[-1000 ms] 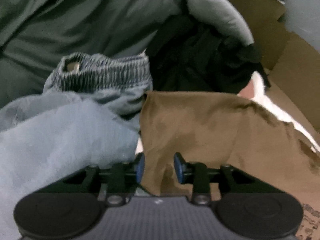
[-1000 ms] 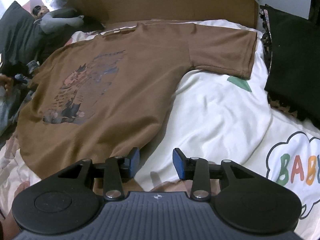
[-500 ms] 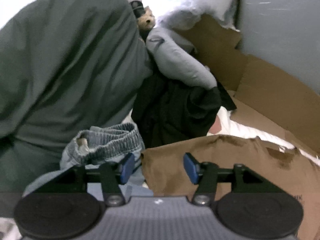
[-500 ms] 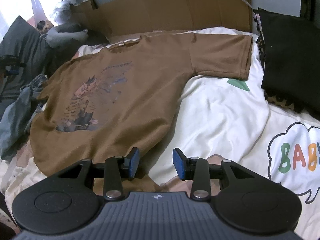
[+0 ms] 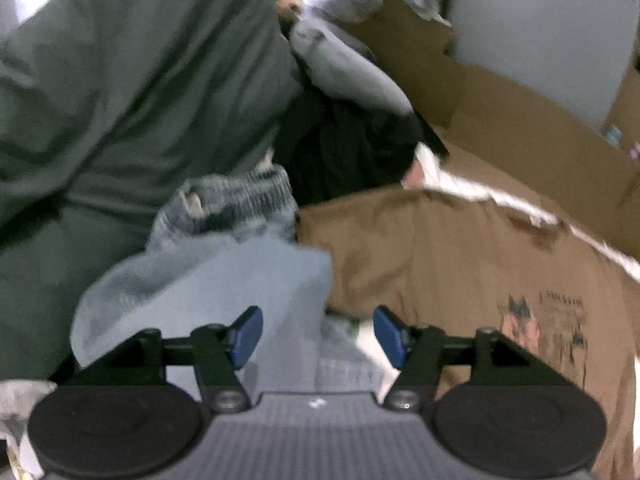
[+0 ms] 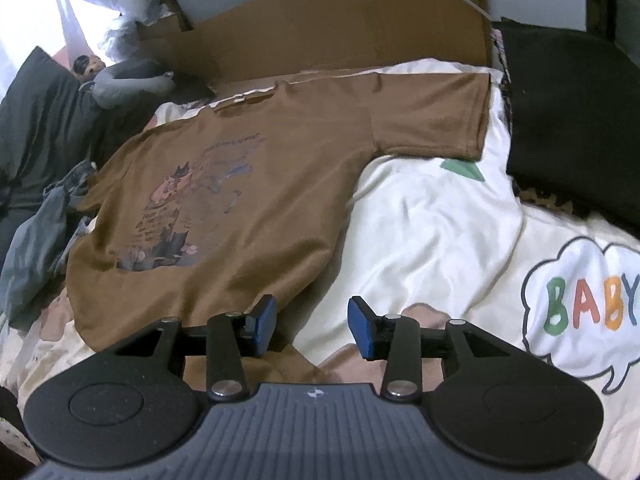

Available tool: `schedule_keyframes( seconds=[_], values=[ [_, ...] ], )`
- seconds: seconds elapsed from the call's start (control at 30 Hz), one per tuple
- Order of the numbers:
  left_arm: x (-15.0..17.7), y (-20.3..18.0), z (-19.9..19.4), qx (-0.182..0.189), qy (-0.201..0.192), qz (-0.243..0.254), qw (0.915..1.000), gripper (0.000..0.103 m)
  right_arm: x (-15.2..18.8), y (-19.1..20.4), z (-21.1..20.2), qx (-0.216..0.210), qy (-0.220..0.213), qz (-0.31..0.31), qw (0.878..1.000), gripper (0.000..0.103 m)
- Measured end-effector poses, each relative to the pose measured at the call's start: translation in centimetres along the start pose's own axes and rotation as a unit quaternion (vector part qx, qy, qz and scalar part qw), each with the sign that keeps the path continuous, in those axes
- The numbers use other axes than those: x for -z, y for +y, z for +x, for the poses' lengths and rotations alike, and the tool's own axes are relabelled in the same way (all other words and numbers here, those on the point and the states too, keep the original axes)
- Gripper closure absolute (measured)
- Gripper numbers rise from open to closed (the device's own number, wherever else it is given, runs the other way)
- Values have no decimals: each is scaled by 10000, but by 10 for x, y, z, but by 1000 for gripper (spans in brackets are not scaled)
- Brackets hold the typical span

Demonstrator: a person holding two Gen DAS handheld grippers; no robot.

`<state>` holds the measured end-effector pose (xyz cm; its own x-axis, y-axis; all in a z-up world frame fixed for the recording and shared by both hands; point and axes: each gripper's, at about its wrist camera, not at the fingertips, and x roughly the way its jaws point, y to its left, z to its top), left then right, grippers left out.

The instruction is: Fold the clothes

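Jeans (image 5: 208, 280) lie bunched at the far left, beside a dark green pillow (image 5: 120, 80); the left gripper (image 5: 318, 338) hangs over them, jaws wide apart and empty. Next comes the brown T-shirt (image 6: 248, 208), spread flat and print-up on the white bedsheet (image 6: 432, 224), both sleeves out, unfolded. At its lower hem the right gripper (image 6: 312, 326) hovers, jaws apart, gripping nothing. Judging by this, the shirt is laid out for folding; a fold would call for pinching a hem corner and sleeve edge cleanly
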<state>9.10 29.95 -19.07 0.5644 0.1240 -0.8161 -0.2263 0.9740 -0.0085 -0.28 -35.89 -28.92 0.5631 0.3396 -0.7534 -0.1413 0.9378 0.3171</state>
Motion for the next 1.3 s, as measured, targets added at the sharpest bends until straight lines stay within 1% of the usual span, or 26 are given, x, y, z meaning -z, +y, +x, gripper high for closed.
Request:
schedule_keyframes(
  seconds=[0.07,0.27,0.37,0.53,0.63,0.7,0.77,0.8,0.87,0.93,1.0,1.1,1.13,1.17,1.23,1.27,1.3],
  values=[
    [18,-5,10,96,192,76,9997,38,2,0,2,27,58,-10,10000,56],
    [72,-19,41,383,765,302,9959,38,10,12,13,97,415,-426,9982,56],
    [92,-29,54,595,951,386,9929,38,16,11,21,169,583,-445,9972,56],
    [118,-43,68,1001,1148,536,9869,38,26,4,29,162,832,-355,9958,56],
    [130,-51,75,1265,1295,647,9814,38,29,2,22,-162,804,-298,9962,55],
    [137,-58,79,1512,1375,710,9763,38,29,2,15,-307,746,-307,9963,53],
    [144,-63,79,1751,1466,703,9710,37,29,4,9,-380,715,-393,9959,42],
    [148,-66,80,1845,1519,692,9685,37,29,5,7,-414,720,-437,9956,40],
    [155,-72,85,1898,1632,698,9656,34,29,9,6,-481,751,-519,9947,39],
    [162,-79,93,1919,1710,741,9636,34,30,14,10,-451,821,-597,9938,37],
    [167,-84,102,1796,1747,657,9659,34,32,20,17,-418,886,-749,9924,36],
    [165,-90,103,1762,1676,480,9688,33,37,31,24,-407,892,-952,9906,36],
    [165,-92,104,1731,1681,470,9693,36,39,34,27,-340,896,-1018,9902,36],
    [164,-94,103,1724,1696,516,9689,43,41,37,29,-238,901,-1085,9897,36],
    [163,-98,101,1708,1727,601,9682,51,45,43,36,-48,931,-1231,9880,36],
    [162,-99,100,1699,1743,639,9678,59,48,45,40,20,940,-1287,9872,37],
    [161,-100,98,1692,1759,674,9674,64,50,47,43,57,956,-1302,9869,37]
  ],
)
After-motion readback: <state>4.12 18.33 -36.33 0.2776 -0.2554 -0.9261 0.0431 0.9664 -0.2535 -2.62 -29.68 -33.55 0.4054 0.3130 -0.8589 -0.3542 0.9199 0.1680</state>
